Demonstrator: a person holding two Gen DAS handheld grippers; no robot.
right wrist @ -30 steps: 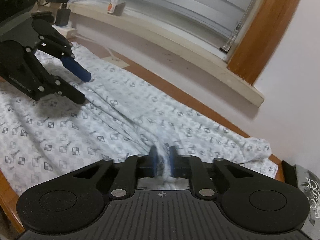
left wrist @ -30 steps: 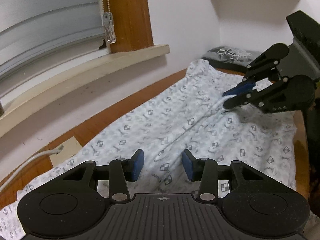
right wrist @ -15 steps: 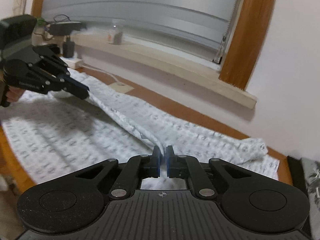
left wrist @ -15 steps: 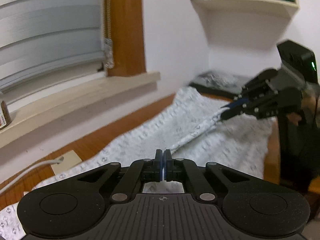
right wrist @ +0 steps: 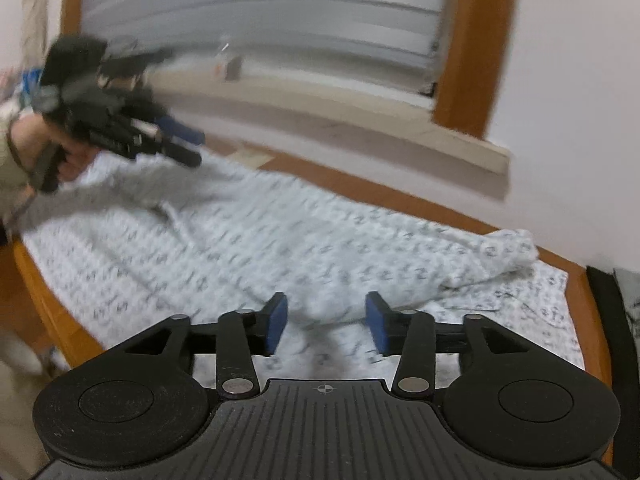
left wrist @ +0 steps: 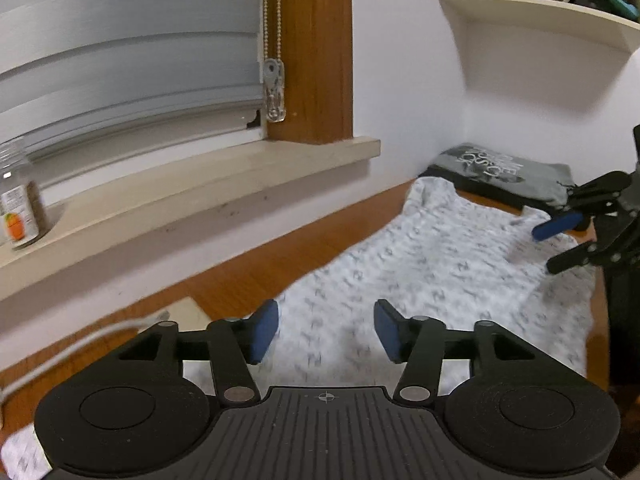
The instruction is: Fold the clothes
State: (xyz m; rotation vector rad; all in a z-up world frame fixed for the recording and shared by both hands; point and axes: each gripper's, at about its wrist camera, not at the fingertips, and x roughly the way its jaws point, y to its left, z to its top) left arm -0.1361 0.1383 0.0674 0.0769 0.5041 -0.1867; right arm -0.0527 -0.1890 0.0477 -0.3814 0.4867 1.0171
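Spread flat across brown wooden tabletop (left wrist: 256, 276): white patterned garment (left wrist: 440, 256), one bunched end lying near folded grey printed garment (left wrist: 500, 168) by the wall. Left gripper (left wrist: 326, 332) above the cloth, blue-padded jaws wide apart, holding nothing. Right gripper (right wrist: 326, 324) likewise spread open and empty over the fabric. Glass jar with orange label (left wrist: 20, 204) standing on cream windowsill (left wrist: 200, 184).

The garment (left wrist: 440, 264) lies on the table (left wrist: 248, 276), below the windowsill (left wrist: 200, 188).
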